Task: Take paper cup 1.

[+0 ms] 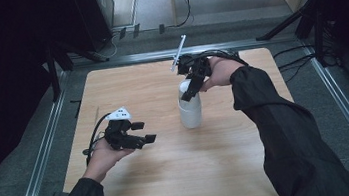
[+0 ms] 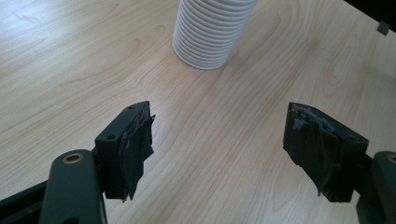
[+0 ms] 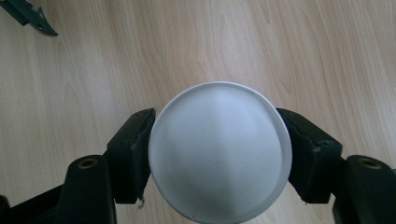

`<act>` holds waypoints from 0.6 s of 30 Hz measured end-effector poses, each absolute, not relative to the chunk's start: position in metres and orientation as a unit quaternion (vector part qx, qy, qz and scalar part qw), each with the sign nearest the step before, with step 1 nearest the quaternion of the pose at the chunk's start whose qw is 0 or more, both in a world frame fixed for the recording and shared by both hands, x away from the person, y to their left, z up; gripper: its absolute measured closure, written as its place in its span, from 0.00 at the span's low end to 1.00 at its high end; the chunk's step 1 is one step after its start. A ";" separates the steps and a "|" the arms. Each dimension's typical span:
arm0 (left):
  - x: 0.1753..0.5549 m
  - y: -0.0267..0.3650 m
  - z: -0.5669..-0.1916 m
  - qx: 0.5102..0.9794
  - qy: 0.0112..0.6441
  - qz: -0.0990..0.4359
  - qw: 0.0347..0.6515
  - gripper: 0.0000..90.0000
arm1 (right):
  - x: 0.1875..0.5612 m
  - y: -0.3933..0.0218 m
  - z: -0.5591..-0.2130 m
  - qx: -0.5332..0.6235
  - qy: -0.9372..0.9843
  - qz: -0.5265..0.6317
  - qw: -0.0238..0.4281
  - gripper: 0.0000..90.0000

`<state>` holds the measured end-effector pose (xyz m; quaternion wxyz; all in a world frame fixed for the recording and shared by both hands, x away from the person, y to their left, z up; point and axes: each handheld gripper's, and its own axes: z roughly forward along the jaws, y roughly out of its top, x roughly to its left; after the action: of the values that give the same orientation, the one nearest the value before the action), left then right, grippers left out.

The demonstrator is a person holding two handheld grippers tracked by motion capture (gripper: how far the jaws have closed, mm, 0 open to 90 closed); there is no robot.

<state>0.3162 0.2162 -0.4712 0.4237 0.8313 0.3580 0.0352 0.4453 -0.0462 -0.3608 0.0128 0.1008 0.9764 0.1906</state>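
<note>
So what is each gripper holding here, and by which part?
The right gripper comes down from above onto the stack of white cups, a jaw at each side of the top cup's rim. The left gripper holds nothing; its jaws are apart above the table.

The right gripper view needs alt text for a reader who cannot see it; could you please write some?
Seen from straight above, the top cup of a white cup stack sits between the right gripper's two black jaws, their pads at its rim on either side. Pale wooden table lies below.
</note>
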 end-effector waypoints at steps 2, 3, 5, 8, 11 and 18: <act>0.316 0.216 -0.471 0.831 0.358 0.035 0.424 0.26 | 0.445 -0.046 -0.358 0.100 0.976 0.193 0.015 0.37; 0.316 0.216 -0.471 0.831 0.358 0.035 0.424 0.26 | 0.445 -0.046 -0.357 0.101 0.976 0.193 0.015 0.37; 0.317 0.216 -0.470 0.831 0.357 0.033 0.426 0.25 | 0.444 -0.047 -0.352 0.101 0.976 0.194 0.015 0.37; 0.317 0.216 -0.469 0.829 0.357 0.030 0.429 0.22 | 0.443 -0.047 -0.345 0.099 0.976 0.195 0.017 0.37; 0.317 0.217 -0.468 0.826 0.360 0.029 0.432 0.20 | 0.440 -0.048 -0.335 0.098 0.975 0.197 0.020 0.37; 0.317 0.216 -0.464 0.825 0.355 0.025 0.439 0.17 | 0.433 -0.050 -0.310 0.090 0.974 0.205 0.032 0.38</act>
<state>0.3168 0.2163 -0.4644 0.4393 0.8247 0.3553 0.0247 0.4326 -0.0496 -0.3100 0.0324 0.0901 0.9740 0.2054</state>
